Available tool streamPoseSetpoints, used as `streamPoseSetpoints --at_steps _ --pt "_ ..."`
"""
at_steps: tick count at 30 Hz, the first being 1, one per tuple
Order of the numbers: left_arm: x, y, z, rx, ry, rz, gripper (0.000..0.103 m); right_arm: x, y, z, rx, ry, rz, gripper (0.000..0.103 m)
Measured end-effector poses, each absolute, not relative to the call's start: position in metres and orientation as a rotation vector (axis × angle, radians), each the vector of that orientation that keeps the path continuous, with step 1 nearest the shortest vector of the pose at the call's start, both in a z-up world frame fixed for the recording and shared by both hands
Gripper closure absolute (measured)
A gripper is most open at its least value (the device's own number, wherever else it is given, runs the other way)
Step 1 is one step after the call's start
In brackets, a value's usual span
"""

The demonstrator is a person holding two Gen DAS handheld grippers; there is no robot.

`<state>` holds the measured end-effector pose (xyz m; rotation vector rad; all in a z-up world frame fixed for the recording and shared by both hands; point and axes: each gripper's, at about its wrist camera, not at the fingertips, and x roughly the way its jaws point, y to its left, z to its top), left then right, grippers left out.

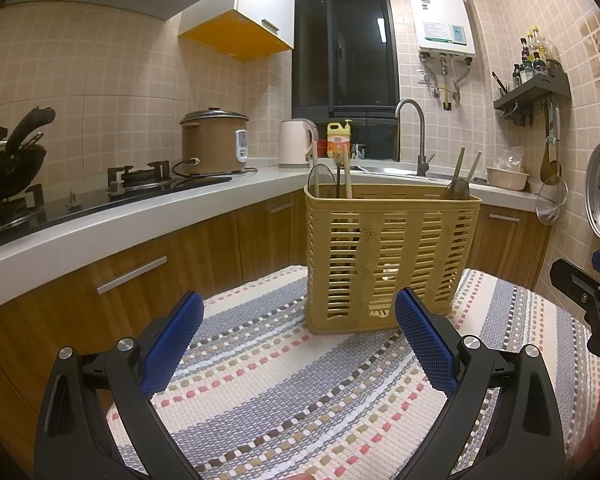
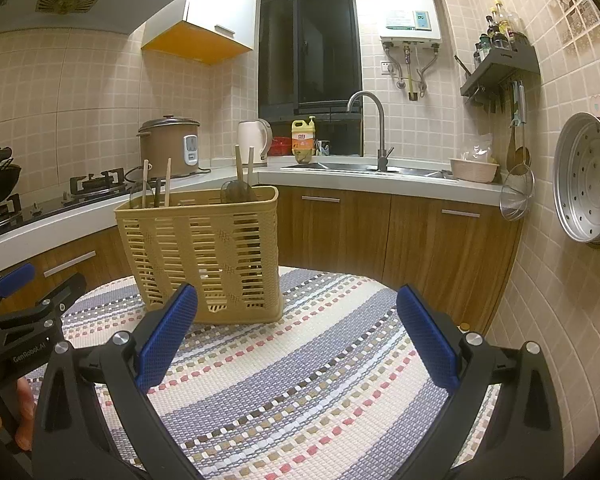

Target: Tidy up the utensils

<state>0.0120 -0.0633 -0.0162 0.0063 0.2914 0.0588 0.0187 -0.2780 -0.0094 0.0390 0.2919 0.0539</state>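
The lower parts of the wooden-handled utensils (image 1: 346, 176) were hidden behind the slatted wall of the tan plastic basket (image 1: 388, 256), and their kind could not be told through the slots. The dark wok (image 1: 8, 160) on the stove was cut off by the left edge of the left wrist view. The labels of the small bottles (image 2: 496, 32) on the grey wall shelf (image 2: 500, 70) were too small to read. The white wall heater (image 2: 406, 4) lost its top to the frame's edge.

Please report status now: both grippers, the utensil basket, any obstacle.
Left gripper open, empty. Right gripper open, empty. Tan slatted plastic basket upright on striped woven mat, utensils inside. Nothing blocks it.
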Motion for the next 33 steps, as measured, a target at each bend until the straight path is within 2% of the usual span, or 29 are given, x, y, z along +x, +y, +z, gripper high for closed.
streamPoseSetpoints --at_steps 33 --pt "0.0059 -0.0657 -0.0135 0.046 0.258 0.105 0.008 0.0221 -0.2723 -0.0147 0.012 0.314 0.06 0.008"
